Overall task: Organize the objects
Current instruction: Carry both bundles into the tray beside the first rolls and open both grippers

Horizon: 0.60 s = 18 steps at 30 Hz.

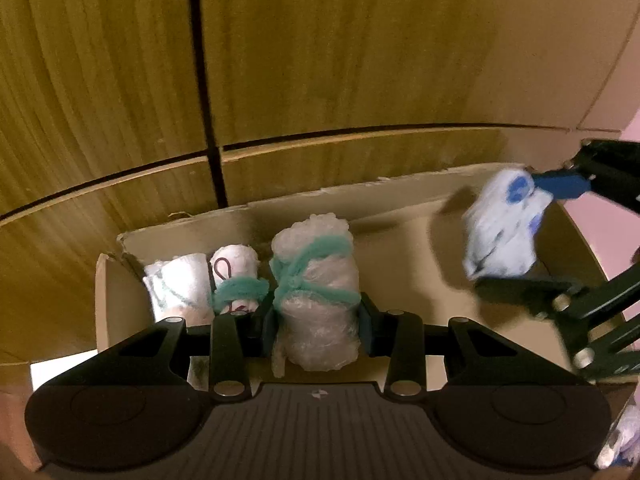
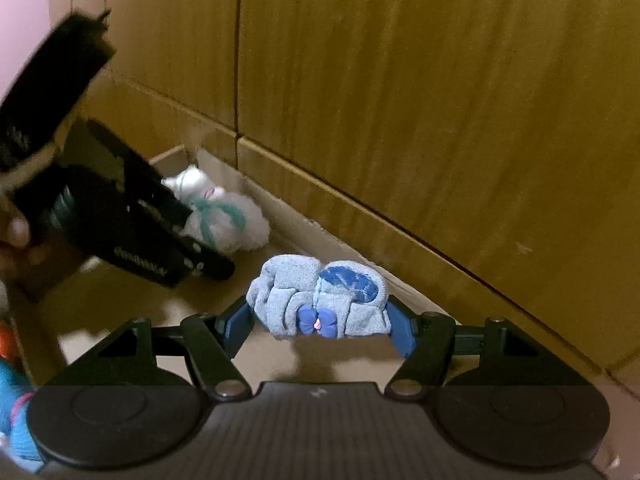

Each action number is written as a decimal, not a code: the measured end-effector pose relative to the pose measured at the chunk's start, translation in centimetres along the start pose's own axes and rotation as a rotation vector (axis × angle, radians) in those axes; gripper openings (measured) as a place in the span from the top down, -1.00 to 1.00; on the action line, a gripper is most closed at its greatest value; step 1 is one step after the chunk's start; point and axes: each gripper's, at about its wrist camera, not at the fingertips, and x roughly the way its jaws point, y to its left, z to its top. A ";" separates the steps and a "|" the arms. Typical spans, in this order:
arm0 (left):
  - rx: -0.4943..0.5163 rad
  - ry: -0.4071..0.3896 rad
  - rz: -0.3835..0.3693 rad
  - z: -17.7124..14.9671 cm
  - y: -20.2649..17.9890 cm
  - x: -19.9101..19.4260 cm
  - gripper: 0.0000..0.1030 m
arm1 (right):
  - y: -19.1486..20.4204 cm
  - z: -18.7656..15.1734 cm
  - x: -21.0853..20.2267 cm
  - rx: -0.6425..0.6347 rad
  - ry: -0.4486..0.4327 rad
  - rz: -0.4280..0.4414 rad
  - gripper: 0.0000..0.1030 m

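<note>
A fuzzy white sock roll (image 1: 316, 276) tied with a teal band is clamped between the pads of my left gripper (image 1: 318, 316), low inside a cardboard box (image 1: 360, 194). To its left, two more rolls stand against the box wall: a plain white one (image 1: 180, 284) and a white one with a teal band (image 1: 236, 276). My right gripper (image 2: 318, 324) is shut on a light blue sock bundle (image 2: 320, 296) with dark blue patches, over the box floor (image 2: 120, 308). The left wrist view shows that blue bundle (image 1: 504, 228) at the box's right end. The right wrist view shows the left gripper (image 2: 188, 236) with its white roll (image 2: 232, 220).
Yellowish wooden panels (image 1: 320, 60) with dark seams rise just behind the box. The box floor between the two grippers is bare cardboard (image 1: 420, 264). Blue and orange soft items (image 2: 16, 420) lie outside the box at the lower left of the right wrist view. A hand (image 2: 16, 236) grips the left tool.
</note>
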 end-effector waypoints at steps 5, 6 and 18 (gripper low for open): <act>-0.004 -0.009 -0.029 -0.2 0.6 -0.1 0.10 | 1.3 0.5 2.2 -0.075 0.024 0.042 -0.27; -0.005 -0.011 -0.034 -0.3 0.7 -0.2 0.09 | 1.5 0.6 2.5 -0.089 0.028 0.049 -0.27; -0.063 -0.012 -0.080 -0.4 2.9 -0.8 0.04 | 2.1 2.0 5.1 -0.167 0.059 0.068 -0.31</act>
